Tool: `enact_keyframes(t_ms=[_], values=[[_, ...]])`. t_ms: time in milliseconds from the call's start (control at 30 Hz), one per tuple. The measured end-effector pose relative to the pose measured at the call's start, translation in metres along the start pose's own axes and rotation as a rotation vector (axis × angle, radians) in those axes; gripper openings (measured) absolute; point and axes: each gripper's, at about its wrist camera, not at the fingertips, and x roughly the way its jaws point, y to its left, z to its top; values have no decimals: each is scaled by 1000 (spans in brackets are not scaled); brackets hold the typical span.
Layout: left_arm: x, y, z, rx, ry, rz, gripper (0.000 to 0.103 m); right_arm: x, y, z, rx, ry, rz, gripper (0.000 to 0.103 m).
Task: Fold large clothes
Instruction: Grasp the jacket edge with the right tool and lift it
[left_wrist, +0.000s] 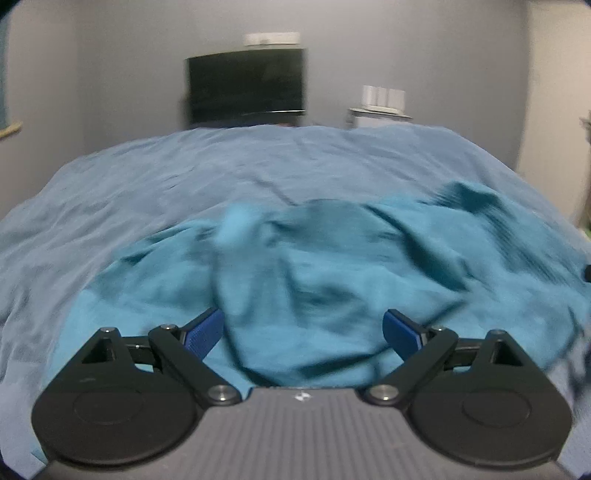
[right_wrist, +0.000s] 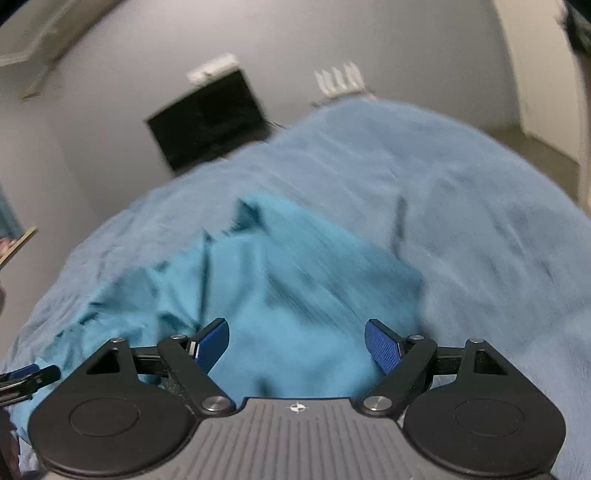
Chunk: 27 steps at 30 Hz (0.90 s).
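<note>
Your teal garment (left_wrist: 332, 280) is lying rumpled on the bed (left_wrist: 184, 177), spread loosely so you can find an edge to fold. Both your left gripper (left_wrist: 303, 334) and right gripper (right_wrist: 296, 341) have their fingers wide open, holding nothing, just hovering above the cloth.

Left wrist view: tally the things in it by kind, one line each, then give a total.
Teal garment, crumpled on the bed: 1
Blue bedspread: 1
Dark screen by the far wall: 1
Open tool, left, nothing pinched: 1
Total: 4
</note>
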Motion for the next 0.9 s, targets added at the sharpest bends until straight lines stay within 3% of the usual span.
enact_keyframes(t_ms=[133, 233, 467, 567, 633, 700, 800, 900], values=[[1, -36, -15, 141, 71, -22, 93, 13, -23, -15, 182, 86, 29, 82], [12, -45, -32, 189, 148, -27, 93, 23, -28, -25, 197, 80, 99, 83], [15, -22, -37, 29, 198, -32, 99, 66, -47, -32, 322, 102, 205, 83], [18, -18, -36, 10, 203, -25, 99, 77, -49, -28, 376, 88, 240, 79], [16, -20, -32, 24, 175, -21, 99, 73, -48, -23, 398, 7, 301, 73], [1, -23, -26, 17, 77, -55, 99, 71, -45, -18, 388, -35, 340, 73], [-15, -30, -12, -12, -43, -73, 99, 84, -47, -21, 426, 5, 322, 73], [-5, -35, -1, -36, -57, -42, 99, 93, -48, -23, 446, 12, 311, 59]])
